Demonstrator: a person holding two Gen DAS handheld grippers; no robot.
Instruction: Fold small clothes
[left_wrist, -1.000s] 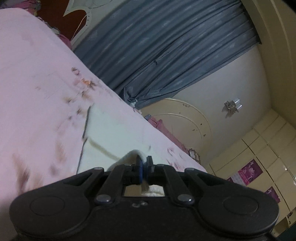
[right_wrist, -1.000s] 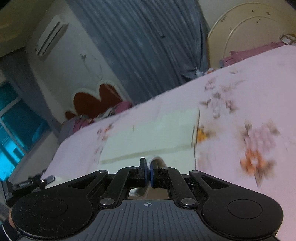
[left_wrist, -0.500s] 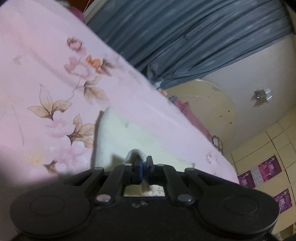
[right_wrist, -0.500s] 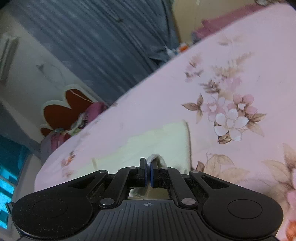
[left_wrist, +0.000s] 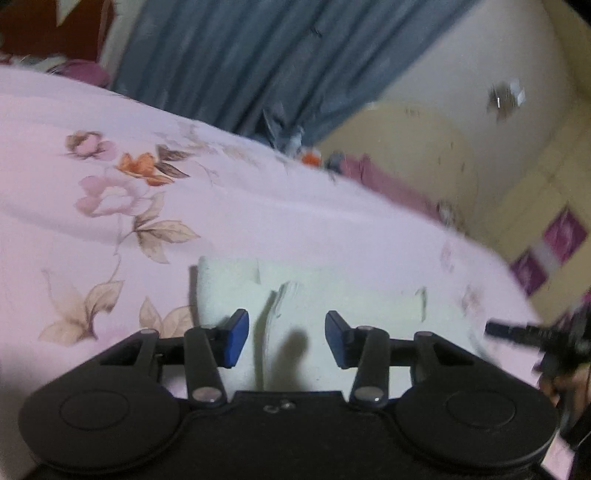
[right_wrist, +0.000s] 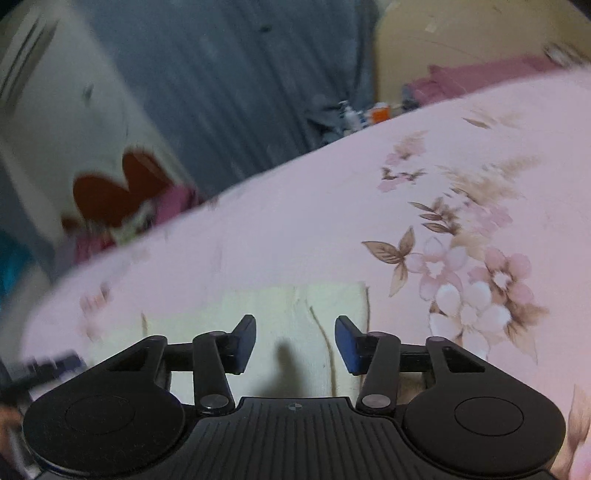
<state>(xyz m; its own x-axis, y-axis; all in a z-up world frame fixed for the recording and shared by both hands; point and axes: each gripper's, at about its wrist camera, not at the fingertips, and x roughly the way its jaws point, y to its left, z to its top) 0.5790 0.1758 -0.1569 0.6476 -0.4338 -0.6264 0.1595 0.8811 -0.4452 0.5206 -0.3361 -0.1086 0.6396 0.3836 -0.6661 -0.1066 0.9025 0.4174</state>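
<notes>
A small cream-white cloth (left_wrist: 332, 295) lies folded on the pink flowered bedsheet (left_wrist: 258, 221). My left gripper (left_wrist: 286, 339) is open just above the cloth's left end, with a raised fold of it between the blue pads. In the right wrist view the same cloth (right_wrist: 280, 306) lies flat, and my right gripper (right_wrist: 295, 343) is open over its right end, empty. The right gripper also shows at the right edge of the left wrist view (left_wrist: 535, 336).
The bedsheet (right_wrist: 369, 221) spreads beyond the cloth on all sides. Blue-grey curtains (left_wrist: 258, 55) hang behind the bed. Pink clothes (left_wrist: 384, 184) lie by a cream headboard (left_wrist: 424, 147). A red heart-shaped cushion (right_wrist: 114, 192) sits at the far left.
Both grippers were shut on the cloth's near edge and carried it forward over the far part. Now both have opened and let it go, and the cloth rests folded.
</notes>
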